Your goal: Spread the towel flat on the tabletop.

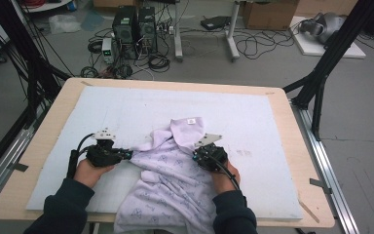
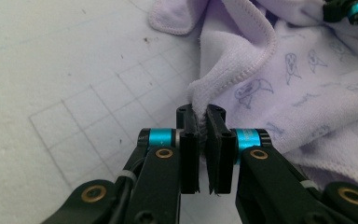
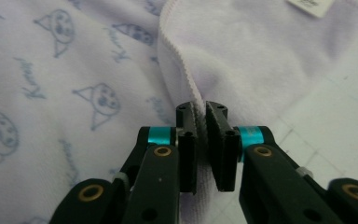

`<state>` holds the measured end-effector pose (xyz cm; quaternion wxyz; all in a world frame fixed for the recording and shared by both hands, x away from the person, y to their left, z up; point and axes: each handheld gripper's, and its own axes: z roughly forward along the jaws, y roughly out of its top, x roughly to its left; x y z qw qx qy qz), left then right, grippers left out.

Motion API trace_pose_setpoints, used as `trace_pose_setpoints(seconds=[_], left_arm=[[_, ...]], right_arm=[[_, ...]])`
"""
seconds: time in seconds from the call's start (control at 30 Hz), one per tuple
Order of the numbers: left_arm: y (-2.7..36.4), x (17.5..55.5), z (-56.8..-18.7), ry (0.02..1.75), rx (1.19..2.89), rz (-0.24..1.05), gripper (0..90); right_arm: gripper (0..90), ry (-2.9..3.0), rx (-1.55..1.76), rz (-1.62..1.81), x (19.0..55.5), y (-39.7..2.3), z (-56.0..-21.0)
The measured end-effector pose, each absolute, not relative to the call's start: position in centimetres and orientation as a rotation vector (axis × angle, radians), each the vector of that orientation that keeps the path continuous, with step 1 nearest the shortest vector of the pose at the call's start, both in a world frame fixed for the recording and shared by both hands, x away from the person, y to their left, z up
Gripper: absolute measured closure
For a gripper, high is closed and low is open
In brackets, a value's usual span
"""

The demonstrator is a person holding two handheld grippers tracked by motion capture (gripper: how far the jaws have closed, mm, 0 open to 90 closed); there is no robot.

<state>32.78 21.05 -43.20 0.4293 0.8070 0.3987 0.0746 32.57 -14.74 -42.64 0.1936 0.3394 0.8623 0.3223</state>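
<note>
Plainly, a lilac towel [image 1: 173, 175] printed with small cat faces and script lies rumpled on the white gridded mat [image 1: 253, 122] that covers the wooden tabletop [image 1: 292, 146]; its near end hangs over the tabletop's front edge between the person's two dark sleeves, and its far end folds back to show a small white label [image 1: 191, 121]. The left gripper [image 1: 126, 155] sits just beside the towel's left side, held in the person's left hand [image 1: 91, 171]; in the left gripper view its jaws are nearly together, pinching a stitched hem fold of the towel [image 2: 279, 88] between the pads, with bare mat [image 2: 74, 70] to one side of the fold; the other gripper's blue-ringed tip shows at that view's upper corner, resting on the towel. The right gripper [image 1: 197, 155] rests on the towel's right side, just below the folded-back part with the label, with the right hand [image 1: 224, 178] behind it over the cloth; in the right gripper view its jaws are likewise closed to a narrow gap and clamp the towel's [image 3: 65, 93] stitched edge, the printed face lying to one side of that edge and the plain reverse with the label [image 3: 314, 5] to the other; a strip of mat [image 3: 335, 121] shows beyond the towel's edge. Between the two grippers the cloth bunches in ridges.
</note>
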Motion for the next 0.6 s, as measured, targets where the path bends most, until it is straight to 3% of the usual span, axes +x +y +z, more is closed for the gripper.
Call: trace_pose_setpoints(seconds=[0.17,0.47,0.53,0.6], left_arm=[[20.8,32.2,-43.9,0.983,2.017,0.167,84.1],[19.8,32.8,-44.0,0.952,2.002,0.017,80.1],[19.8,32.9,-44.0,0.948,1.973,0.037,72.9],[20.2,32.9,-43.6,0.947,1.923,0.117,57.9]], right_arm=[[84.5,2.326,1.128,0.997,32.6,-18.5,-42.1],[85.7,2.146,1.347,0.981,30.9,-24.8,-42.4],[78.4,2.109,1.423,0.946,30.7,-26.0,-43.0],[73.5,2.079,1.435,1.0,30.5,-26.7,-43.5]])
